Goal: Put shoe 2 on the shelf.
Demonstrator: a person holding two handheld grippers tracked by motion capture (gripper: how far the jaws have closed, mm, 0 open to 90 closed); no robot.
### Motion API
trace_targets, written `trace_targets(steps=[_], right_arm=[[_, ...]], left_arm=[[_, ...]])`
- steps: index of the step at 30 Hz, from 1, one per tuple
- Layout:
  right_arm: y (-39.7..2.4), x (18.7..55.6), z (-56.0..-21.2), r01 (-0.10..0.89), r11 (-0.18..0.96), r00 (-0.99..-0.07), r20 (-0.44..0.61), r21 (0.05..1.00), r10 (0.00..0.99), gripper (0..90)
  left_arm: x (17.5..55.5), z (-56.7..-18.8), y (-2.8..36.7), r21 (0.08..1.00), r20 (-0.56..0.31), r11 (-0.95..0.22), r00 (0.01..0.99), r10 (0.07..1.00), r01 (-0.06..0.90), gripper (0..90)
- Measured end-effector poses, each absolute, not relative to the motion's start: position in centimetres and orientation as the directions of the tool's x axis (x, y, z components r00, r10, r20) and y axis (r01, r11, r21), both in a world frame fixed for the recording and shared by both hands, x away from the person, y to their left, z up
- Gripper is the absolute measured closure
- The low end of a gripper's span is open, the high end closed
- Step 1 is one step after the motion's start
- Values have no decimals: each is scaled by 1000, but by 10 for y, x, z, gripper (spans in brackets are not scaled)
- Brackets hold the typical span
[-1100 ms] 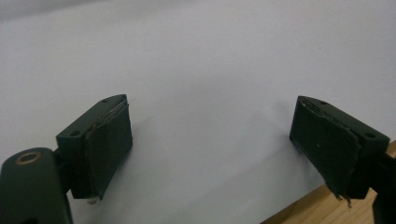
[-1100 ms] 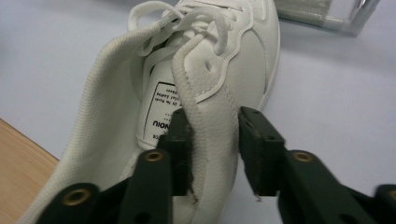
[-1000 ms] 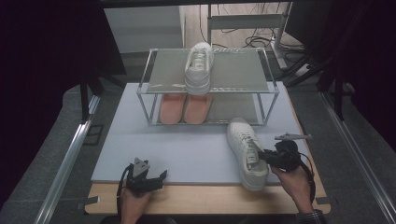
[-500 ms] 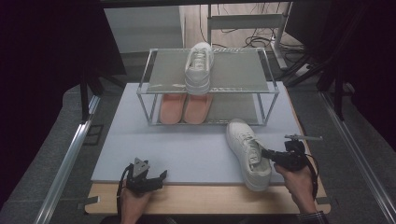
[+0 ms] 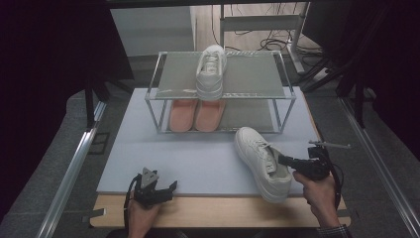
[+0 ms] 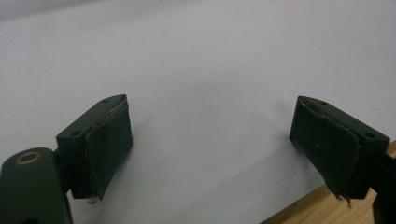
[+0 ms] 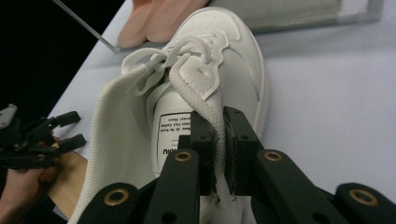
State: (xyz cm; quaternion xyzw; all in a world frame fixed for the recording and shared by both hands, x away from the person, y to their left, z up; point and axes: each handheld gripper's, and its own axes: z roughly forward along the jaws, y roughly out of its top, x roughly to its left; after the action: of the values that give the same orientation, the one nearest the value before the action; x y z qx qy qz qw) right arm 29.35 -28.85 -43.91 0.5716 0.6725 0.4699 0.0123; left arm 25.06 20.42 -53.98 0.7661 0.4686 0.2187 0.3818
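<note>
right gripper (image 7: 219, 154) jaws just closed tight, pads pinching something thin; left gripper (image 6: 210, 149) jaws spread wide, nothing between, held low in left hand (image 5: 143, 213)

Dim room, grey floor (image 5: 59, 163), cables (image 5: 257, 10) behind.

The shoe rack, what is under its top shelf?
Under the shoe rack's top shelf sits a pair of pink shoes. The white sneaker on top covers their far ends.
</note>
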Motion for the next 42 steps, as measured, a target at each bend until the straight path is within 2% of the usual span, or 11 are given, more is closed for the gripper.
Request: trace_targets(steps=[36,42], right_arm=[[-288,292,-356,747,-177,-427,666,641,612,836],[-288,294,-342,740,-189,-427,668,646,610,835]], left_arm=[[251,-540,204,789,-22,-271,466,885,551,126],[251,-540,204,789,-22,-271,466,884,551,126]])
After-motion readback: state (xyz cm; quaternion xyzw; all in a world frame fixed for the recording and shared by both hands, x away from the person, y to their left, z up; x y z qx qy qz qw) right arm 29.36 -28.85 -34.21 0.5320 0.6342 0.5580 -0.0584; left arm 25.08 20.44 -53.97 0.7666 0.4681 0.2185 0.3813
